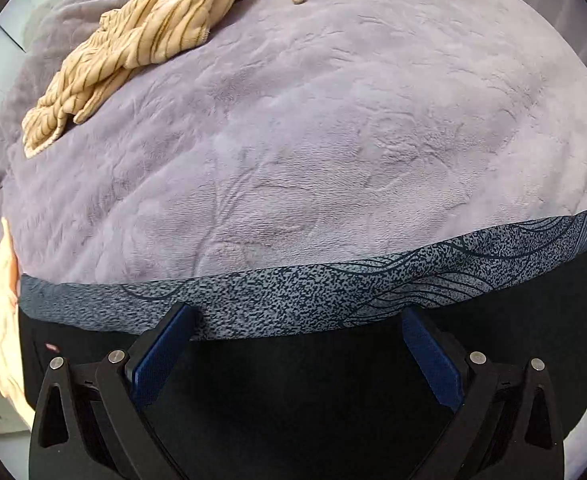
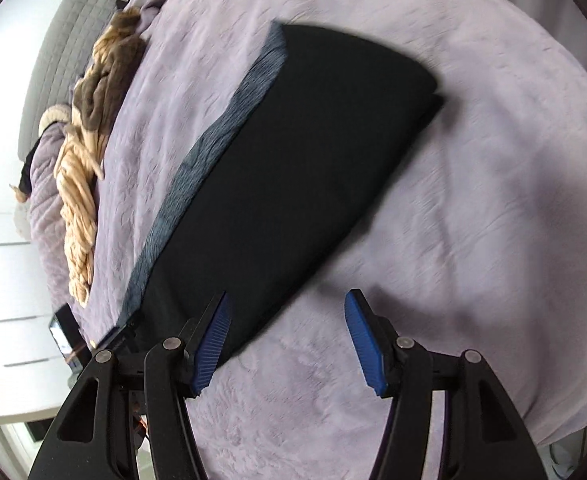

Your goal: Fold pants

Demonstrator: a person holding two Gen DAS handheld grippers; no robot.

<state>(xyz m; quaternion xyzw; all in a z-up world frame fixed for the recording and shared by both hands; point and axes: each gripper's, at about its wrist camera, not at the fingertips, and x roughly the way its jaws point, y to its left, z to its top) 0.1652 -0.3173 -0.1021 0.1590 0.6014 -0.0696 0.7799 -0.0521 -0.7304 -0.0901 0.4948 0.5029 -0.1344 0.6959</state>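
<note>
Black pants (image 2: 293,168): folded long on the lilac bed (image 2: 473,200), patterned band along the far edge.
Left gripper (image 1: 297,332): jaws wide, empty, over the band.
Right gripper (image 2: 287,320): jaws apart, empty, at the pants' near end.
Risk: a pinch catching only the top layer, probably, would drag the fold askew on plush.

The pants (image 2: 293,152) lie flat on the blanket (image 2: 473,200) that covers the bed, folded into a long strip. In the right wrist view the strip runs from lower left to upper right, its patterned band (image 2: 197,168) along the left edge. Left of the pants, well apart, a heap of crumpled garments (image 2: 81,184) lies along the bed's far side. In the left wrist view the band (image 1: 293,292) crosses the frame from side to side, with open blanket (image 1: 313,140) beyond it and the garment heap (image 1: 133,48) at upper left. The left gripper (image 1: 297,316) stands above the pants, at the band's near edge (contact cannot be judged). The right gripper (image 2: 287,308) stands over the strip's near end.
</note>
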